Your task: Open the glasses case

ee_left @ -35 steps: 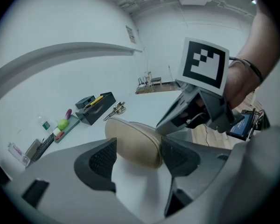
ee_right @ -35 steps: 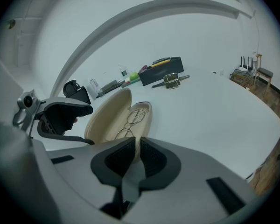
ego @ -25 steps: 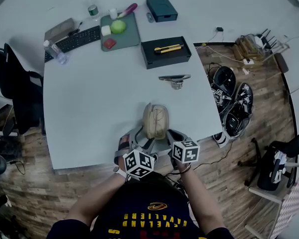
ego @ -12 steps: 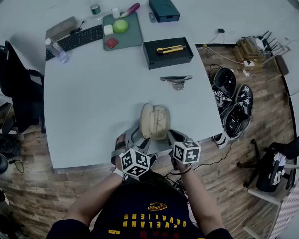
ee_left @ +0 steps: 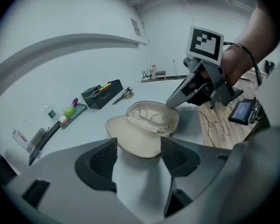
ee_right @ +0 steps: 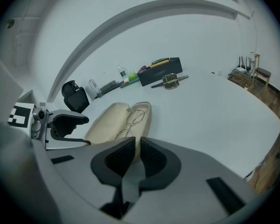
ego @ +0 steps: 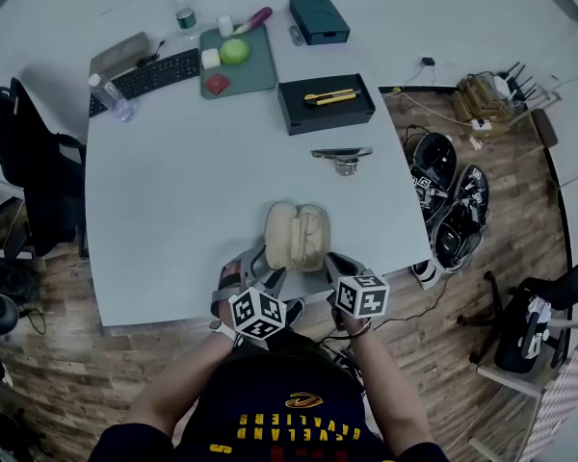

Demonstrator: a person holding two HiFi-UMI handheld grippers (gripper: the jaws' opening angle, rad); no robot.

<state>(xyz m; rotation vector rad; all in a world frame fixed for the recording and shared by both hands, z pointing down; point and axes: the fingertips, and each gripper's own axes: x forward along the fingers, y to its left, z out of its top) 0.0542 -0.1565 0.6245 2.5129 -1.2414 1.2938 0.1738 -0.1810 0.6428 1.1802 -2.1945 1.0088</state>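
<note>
Glasses case (ee_left: 139, 135) lies beyond left gripper (ee_left: 136, 147), jaws apart; right gripper (ee_right: 136, 146) pinches rim

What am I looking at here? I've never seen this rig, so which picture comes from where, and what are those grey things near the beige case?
No robot: a person holds a hand tool in each hand, each ending in a two-fingered claw and carrying a marker cube. The top-down picture comes from a camera on the person's head; the other two come from cameras riding on each tool, looking along its claw. On the white table lies a beige case, open flat, with glasses in one half. Farther off are a keyboard, a green tray and a black box. The left claw is open and empty, just short of the case. The right claw is nearly closed, apparently pinching the case's rim.
</note>
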